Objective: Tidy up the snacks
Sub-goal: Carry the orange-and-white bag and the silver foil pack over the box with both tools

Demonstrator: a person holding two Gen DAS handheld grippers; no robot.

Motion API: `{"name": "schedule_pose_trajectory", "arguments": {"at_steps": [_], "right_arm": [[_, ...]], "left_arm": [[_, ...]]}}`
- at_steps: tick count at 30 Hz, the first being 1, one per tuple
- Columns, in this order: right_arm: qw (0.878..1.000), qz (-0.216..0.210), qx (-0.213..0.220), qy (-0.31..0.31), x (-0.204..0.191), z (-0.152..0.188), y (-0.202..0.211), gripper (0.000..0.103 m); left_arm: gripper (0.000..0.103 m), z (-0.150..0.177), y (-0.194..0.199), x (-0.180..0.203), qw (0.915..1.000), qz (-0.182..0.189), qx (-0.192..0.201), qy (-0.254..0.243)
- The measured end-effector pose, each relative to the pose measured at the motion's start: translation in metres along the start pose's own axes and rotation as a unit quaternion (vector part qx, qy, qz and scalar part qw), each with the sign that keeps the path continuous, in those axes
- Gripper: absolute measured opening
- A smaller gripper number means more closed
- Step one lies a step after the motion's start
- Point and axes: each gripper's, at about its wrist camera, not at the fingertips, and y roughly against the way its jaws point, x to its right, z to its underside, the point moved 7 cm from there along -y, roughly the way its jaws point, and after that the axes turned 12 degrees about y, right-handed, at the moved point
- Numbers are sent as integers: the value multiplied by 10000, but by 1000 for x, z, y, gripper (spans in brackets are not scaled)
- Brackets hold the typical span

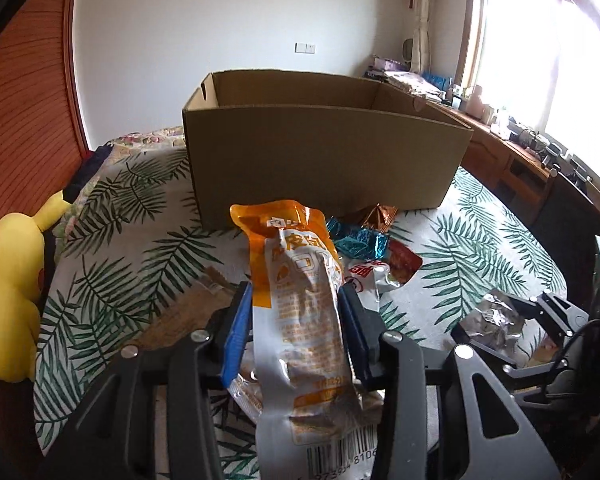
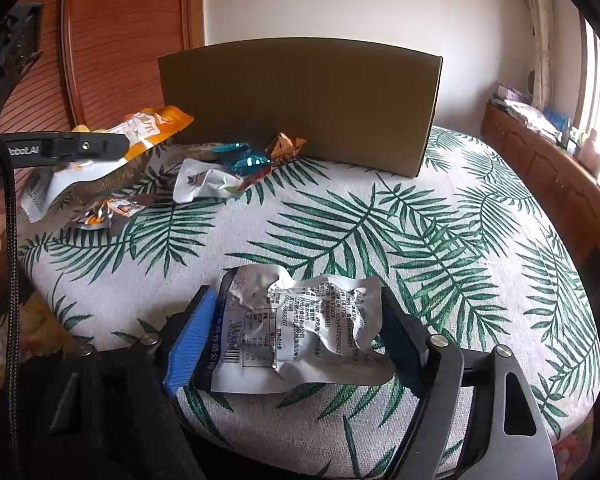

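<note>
My left gripper [image 1: 296,296] is shut on a long orange and silver snack packet [image 1: 300,300] and holds it above the bed, short of the open cardboard box [image 1: 320,152]. From the right wrist view, that left gripper [image 2: 100,146] shows side-on with the orange packet [image 2: 160,120] sticking out toward the box [image 2: 300,100]. My right gripper [image 2: 296,294] sits low on the bed, both pads against the sides of a crumpled silver snack packet [image 2: 300,320]. The left wrist view shows this right gripper [image 1: 504,312] with the silver packet [image 1: 492,320] at lower right.
Loose snacks lie before the box: blue wrappers [image 2: 244,158], a copper wrapper [image 2: 286,144], a white packet [image 2: 204,184], small orange packets [image 2: 104,212]. The palm-leaf bedsheet [image 2: 420,220] covers the bed. A yellow plush toy [image 1: 8,300] lies left. A wooden cabinet [image 1: 520,160] runs under the window.
</note>
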Motion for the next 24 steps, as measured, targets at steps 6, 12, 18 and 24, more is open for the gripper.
{"name": "schedule_pose_trajectory", "arguments": {"at_steps": [6, 12, 18, 24], "right_arm": [[9999, -23, 89, -90, 0, -6, -1, 71], [9996, -19, 216, -177, 8, -11, 3, 71], [9994, 31, 294, -196, 14, -19, 11, 71], [9990, 76, 413, -181, 19, -31, 24, 71]], "left_arm": [[42, -6, 11, 4, 9999, 70, 107, -39], [42, -8, 19, 9, 9997, 185, 182, -6], [42, -10, 25, 16, 9994, 271, 224, -25], [43, -17, 36, 19, 9987, 377, 330, 18]]}}
